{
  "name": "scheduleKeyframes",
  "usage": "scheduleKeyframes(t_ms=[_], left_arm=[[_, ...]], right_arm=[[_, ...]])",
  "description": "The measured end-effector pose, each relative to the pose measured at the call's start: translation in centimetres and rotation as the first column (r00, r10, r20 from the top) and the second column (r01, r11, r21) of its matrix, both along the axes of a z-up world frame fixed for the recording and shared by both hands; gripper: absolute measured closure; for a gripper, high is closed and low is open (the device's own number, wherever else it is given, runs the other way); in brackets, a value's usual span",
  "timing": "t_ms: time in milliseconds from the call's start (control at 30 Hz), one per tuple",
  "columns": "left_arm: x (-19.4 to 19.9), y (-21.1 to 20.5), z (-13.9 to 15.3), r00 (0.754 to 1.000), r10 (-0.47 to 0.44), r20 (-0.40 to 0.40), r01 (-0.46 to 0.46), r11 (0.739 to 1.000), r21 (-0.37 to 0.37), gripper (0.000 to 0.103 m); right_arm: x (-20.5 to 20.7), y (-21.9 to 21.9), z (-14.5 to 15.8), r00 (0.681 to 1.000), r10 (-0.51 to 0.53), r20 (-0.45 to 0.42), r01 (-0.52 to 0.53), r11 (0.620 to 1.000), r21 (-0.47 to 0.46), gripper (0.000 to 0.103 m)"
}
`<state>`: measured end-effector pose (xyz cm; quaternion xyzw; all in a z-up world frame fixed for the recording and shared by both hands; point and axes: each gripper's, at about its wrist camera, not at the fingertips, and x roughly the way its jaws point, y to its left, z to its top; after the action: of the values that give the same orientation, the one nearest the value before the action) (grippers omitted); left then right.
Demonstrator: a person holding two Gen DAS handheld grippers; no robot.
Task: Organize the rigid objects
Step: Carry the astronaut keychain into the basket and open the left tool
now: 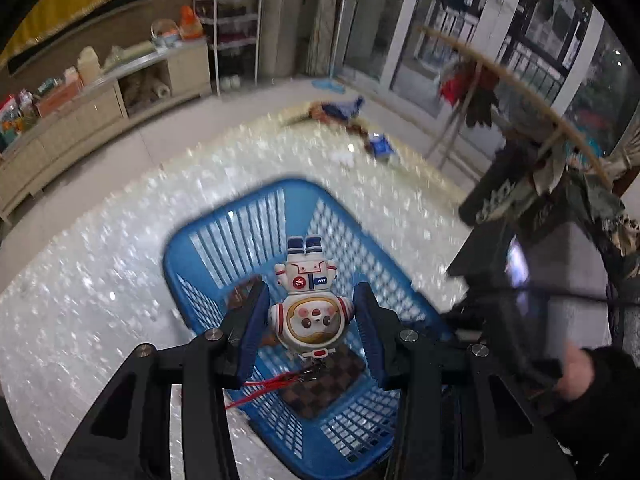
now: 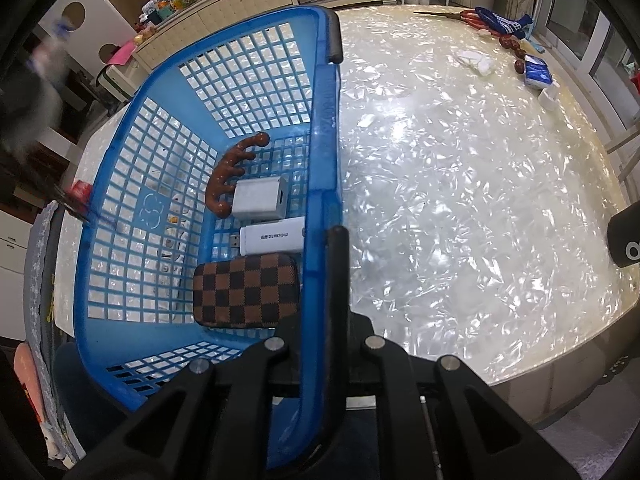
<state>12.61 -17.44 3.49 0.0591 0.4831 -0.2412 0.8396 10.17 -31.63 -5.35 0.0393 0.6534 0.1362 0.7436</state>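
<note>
A blue plastic basket (image 1: pixel 224 240) stands on the pearly table (image 1: pixel 80 300). My left gripper (image 1: pixel 310 320) hangs over it, jaws apart, with a white astronaut figure (image 1: pixel 308 300) upside down between them; the pads do not visibly touch it. Its red cord (image 1: pixel 260 390) trails below. In the right wrist view my right gripper (image 2: pixel 326 248) is shut on the basket's side wall (image 2: pixel 326 140). Inside lie a brown checkered case (image 2: pixel 246 290), a white USB stick (image 2: pixel 272 239), a grey box (image 2: pixel 260 199) and a brown wooden massager (image 2: pixel 232 168).
At the table's far edge lie red scissors (image 2: pixel 476 20), a blue cloth (image 2: pixel 504 24), tissue packs (image 2: pixel 538 74) and white pads (image 2: pixel 476 60). A low cabinet (image 1: pixel 100 108) with clutter stands behind. A person's hand (image 1: pixel 576 372) and dark gear show at right.
</note>
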Motion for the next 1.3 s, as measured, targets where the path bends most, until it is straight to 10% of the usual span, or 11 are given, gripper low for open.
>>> scheduleKeyframes(t_ms=[333,1300], left_arm=[[0.7,-1.5,-7.1,0.990,-0.023,-0.139,0.033,0.997,0.064,0.055],[3.1,-6.1,-12.4,0.963,-0.032,-0.269,0.100,0.965,0.243,0.055]], right_arm=[[0.1,-0.2,-0.1,1.000,0.001,-0.004,-0.001,1.000,0.014,0.093],[0.4,-0.6,-0.9,0.999,-0.031,-0.035,0.032,0.999,0.043,0.092]])
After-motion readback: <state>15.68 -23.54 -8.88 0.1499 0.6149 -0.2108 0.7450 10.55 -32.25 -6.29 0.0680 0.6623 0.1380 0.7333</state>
